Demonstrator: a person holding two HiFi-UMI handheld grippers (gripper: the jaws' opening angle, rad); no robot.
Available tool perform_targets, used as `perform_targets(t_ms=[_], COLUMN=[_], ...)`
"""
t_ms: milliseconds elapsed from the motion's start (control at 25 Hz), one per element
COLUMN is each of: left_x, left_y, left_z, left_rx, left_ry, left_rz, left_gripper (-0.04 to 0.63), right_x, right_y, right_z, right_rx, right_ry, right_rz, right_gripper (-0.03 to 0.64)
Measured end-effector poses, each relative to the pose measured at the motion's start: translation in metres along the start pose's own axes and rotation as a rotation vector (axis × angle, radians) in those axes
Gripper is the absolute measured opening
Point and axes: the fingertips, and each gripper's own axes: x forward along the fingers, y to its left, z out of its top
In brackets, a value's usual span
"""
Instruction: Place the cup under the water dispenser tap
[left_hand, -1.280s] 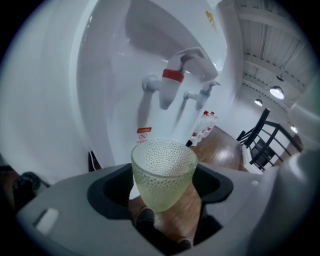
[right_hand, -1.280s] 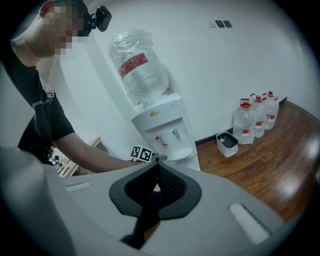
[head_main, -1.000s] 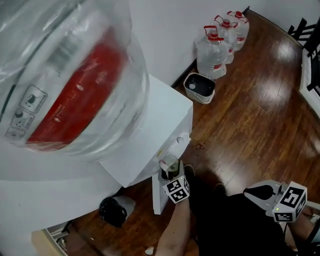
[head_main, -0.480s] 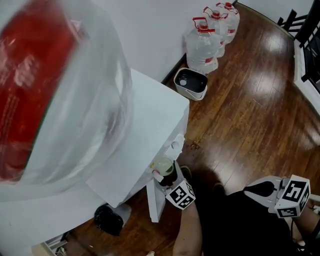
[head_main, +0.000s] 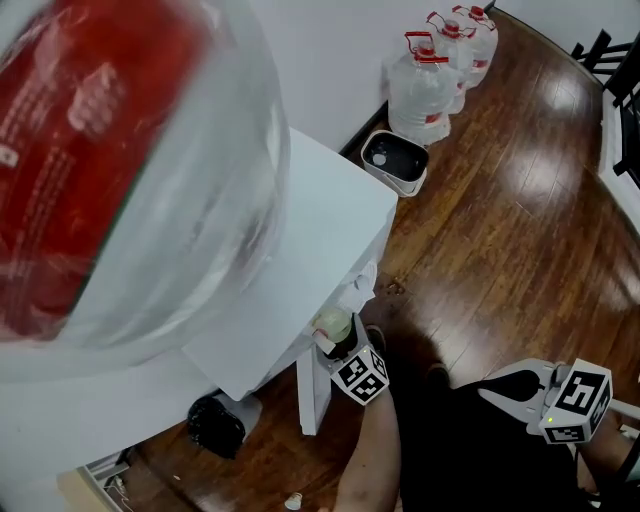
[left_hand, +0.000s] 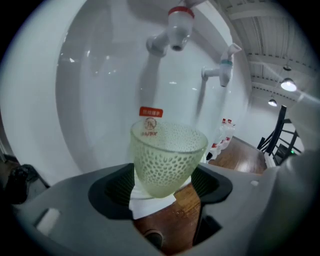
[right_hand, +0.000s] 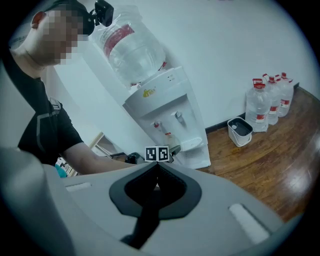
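Has the cup (left_hand: 167, 157) pinched in the left gripper (left_hand: 165, 186), jaws pressing on its dimpled sides near the base, rim up and level. Compared with a second ago, sits a touch further in against the front of the water dispenser (head_main: 330, 225), tucked below the overhang in the head view; only a small nudge, with much of the apparent shift down to the head camera swinging across the big bottle (head_main: 120, 170). Lines up now roughly beneath the red tap (left_hand: 175, 27), well below its spout, with the blue tap (left_hand: 223, 70) off to the right. Shows a white surface just under the base, though cannot tell whether touching or a hair apart. Keeps the right gripper (right_hand: 156, 187) low at the near right, well apart from the dispenser, jaws closed together on nothing. Means the placing looks close to done: probably just settle the cup down, check it stands steady under the spout, then let go without tipping it.
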Motion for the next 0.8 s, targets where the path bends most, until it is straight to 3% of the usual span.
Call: perform_targets(t_ms=[280,480,560,640,800], left_x=[-0.021,-0.108,-0.154,-0.200,-0.283], left_y=[-0.002,-0.013,-0.022,-0.027,-0.025], left_z=[-0.013,0.002,0.032,0.072,0.158], left_rx=[0.062,0.165,0.168,0.167,0.171], left_ry=[0.100,0.155,0.118,0.057,-0.054], left_rz=[-0.071,-0.135,-0.186,-0.215,-0.150], left_gripper=[0.376,0.364,0.270,0.107,0.072], right_x=[-0.018,-0.046,-0.065,-0.087,-0.127], right_y=[0.005,0.032,0.049,0.066,0.098], right_z=[0.012,0.035,0.052,0.072,0.098], right_rx=[-0.003,-0.020,-0.037,-0.050,-0.079], right_ry=[-0.058,-0.112,-0.147,-0.196,-0.269], right_rz=[-0.004,0.047,0.076,0.110,0.156], right_gripper=[0.021,0.016,0.002,0.002,0.002])
